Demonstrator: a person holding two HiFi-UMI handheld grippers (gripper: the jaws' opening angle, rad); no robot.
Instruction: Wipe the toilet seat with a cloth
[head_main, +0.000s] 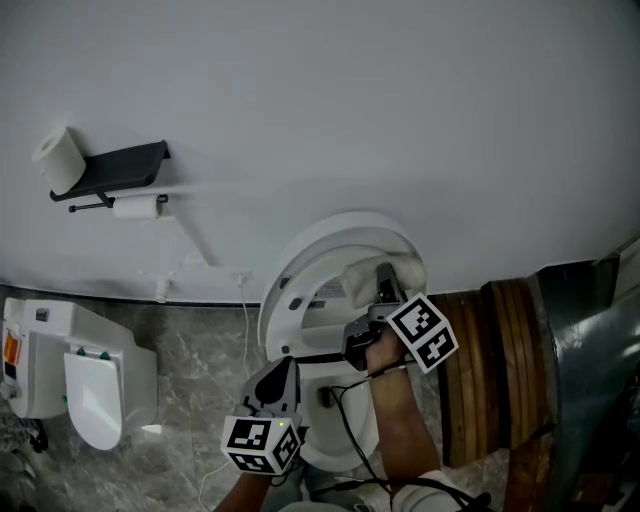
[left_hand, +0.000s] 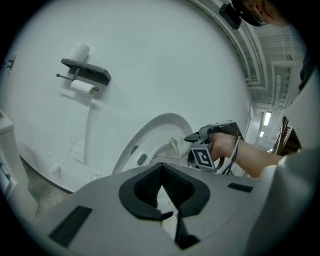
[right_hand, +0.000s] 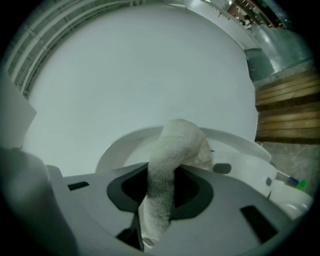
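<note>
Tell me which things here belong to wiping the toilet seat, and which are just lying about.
Job in hand: white cloth, pinched in the right claw; raised toilet seat; left claw, shut and empty.

Lying about: toilet roll on the wall shelf; hanging roll beneath it; white unit on the floor; wooden slats.

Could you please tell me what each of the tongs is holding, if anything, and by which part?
The right tongs pinch the white cloth at a bunched fold; the rest bulges out ahead. The left tongs are shut and empty.
</note>
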